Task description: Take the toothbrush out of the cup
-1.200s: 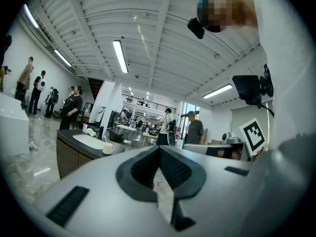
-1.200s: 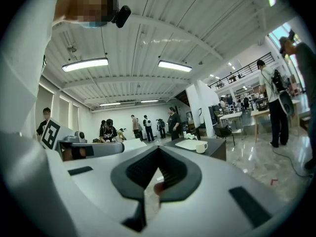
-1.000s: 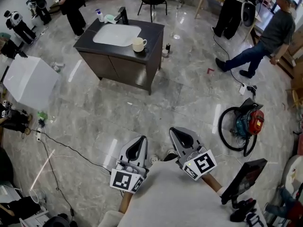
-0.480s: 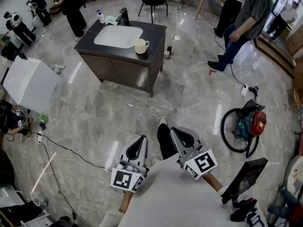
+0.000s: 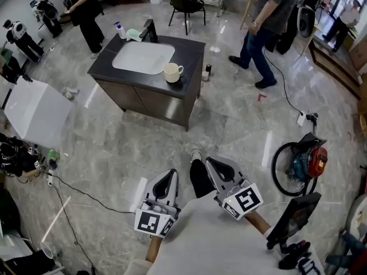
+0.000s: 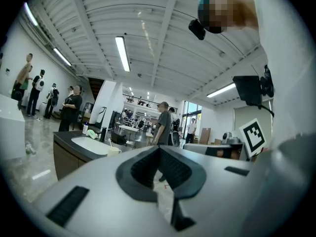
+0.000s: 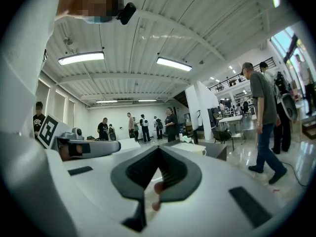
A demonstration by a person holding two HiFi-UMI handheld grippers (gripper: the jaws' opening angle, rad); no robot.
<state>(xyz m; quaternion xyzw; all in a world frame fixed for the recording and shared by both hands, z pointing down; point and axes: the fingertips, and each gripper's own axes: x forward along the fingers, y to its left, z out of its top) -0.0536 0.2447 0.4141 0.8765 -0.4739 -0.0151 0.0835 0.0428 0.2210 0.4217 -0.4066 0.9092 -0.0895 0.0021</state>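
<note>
A cream cup (image 5: 171,72) with a handle stands on the dark sink counter (image 5: 189,44), right of the white basin. In the left gripper view the cup (image 6: 114,151) is small and far off, and a thin toothbrush (image 6: 109,142) stands in it. The right gripper view shows the cup (image 7: 197,151) at the counter's edge. Both grippers are held low, near the body and several steps from the counter. My left gripper (image 5: 174,168) and my right gripper (image 5: 208,157) are shut with nothing held, their jaw tips meeting in the left gripper (image 6: 159,149) and right gripper (image 7: 159,149) views.
A black faucet (image 5: 149,24), a bottle (image 5: 120,30) and a green cloth (image 5: 133,35) sit at the basin's far side. A person (image 5: 264,22) walks right of the counter. A white box (image 5: 34,110), floor cables (image 5: 86,182) and a red machine (image 5: 304,159) flank the marble floor.
The view has drawn slightly nearer the counter, and my dark shoe now shows between the grippers. The walking person moved from far right towards the counter. Both grippers stay shut.
</note>
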